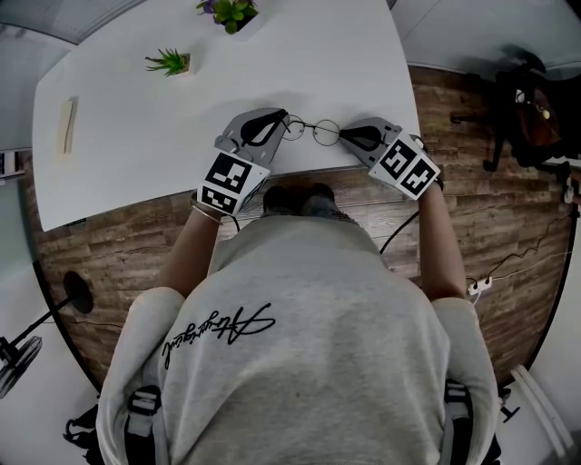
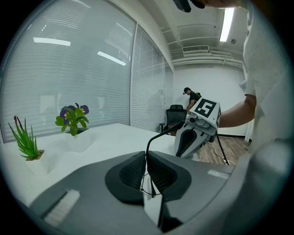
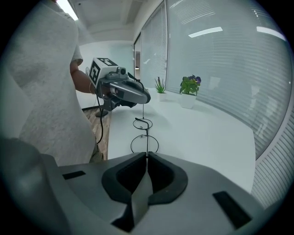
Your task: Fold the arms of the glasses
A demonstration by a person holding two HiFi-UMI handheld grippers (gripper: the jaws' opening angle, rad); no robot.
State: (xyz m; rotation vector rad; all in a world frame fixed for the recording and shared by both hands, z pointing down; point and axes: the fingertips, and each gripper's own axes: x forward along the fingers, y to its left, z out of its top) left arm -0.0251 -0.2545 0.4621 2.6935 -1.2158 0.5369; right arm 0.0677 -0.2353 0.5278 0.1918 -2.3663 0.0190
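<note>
Over the white table point(image 1: 182, 136), left gripper point(image 1: 281, 123) and right gripper point(image 1: 346, 138) tilt downward, each clamping the glasses point(image 1: 324, 133).

Place: an office or meeting room
Table: a long white table point(image 1: 182, 136) with rounded corners, almost bare, filling the far half of the head view
Plants: two small pots by its far edge, a spiky green plant point(image 1: 169, 62) on the left and a purple-flowered plant point(image 1: 229, 13) to its right
Walls: a glazed wall with closed slatted blinds point(image 2: 69, 69) running along the far side of the table
Ceiling: white, with a strip light point(image 2: 226, 23) and an air vent point(image 2: 197, 49)
Seating: a dark swivel chair point(image 2: 174, 114) at the far end of the room
Floor: wood-look boards point(image 1: 454, 182), with a white power strip point(image 1: 478, 285) and cables on the right
</note>
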